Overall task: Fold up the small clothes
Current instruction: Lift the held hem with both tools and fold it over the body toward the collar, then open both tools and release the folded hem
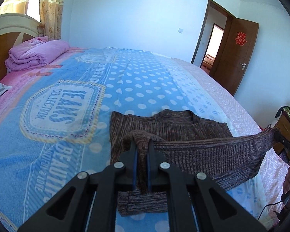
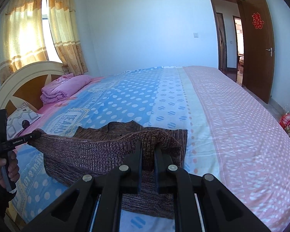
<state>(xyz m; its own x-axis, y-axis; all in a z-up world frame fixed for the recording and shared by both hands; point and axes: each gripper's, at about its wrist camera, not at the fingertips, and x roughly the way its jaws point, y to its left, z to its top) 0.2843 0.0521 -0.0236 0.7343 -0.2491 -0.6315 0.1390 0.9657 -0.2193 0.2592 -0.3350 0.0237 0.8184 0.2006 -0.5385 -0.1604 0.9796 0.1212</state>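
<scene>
A small brown knitted sweater (image 1: 170, 127) lies on the bed, neckline toward the far side. Its near hem is lifted off the sheet and stretched between both grippers. My left gripper (image 1: 142, 143) is shut on the hem's left corner, with knit bunched between the pads. In the right wrist view the same sweater (image 2: 110, 133) shows, and my right gripper (image 2: 148, 147) is shut on the hem's right corner. The left gripper (image 2: 35, 134) appears at the left edge there, held by a hand. The right gripper (image 1: 276, 135) shows at the right edge of the left wrist view.
The bed sheet (image 1: 141, 81) is blue with white dots, pink toward the right side (image 2: 241, 125). A folded pink quilt (image 1: 36, 55) and a pillow (image 2: 21, 119) lie by the headboard (image 2: 29, 77). An open wooden door (image 2: 257, 44) stands at the far right; a red bag (image 2: 289, 122) sits on the floor.
</scene>
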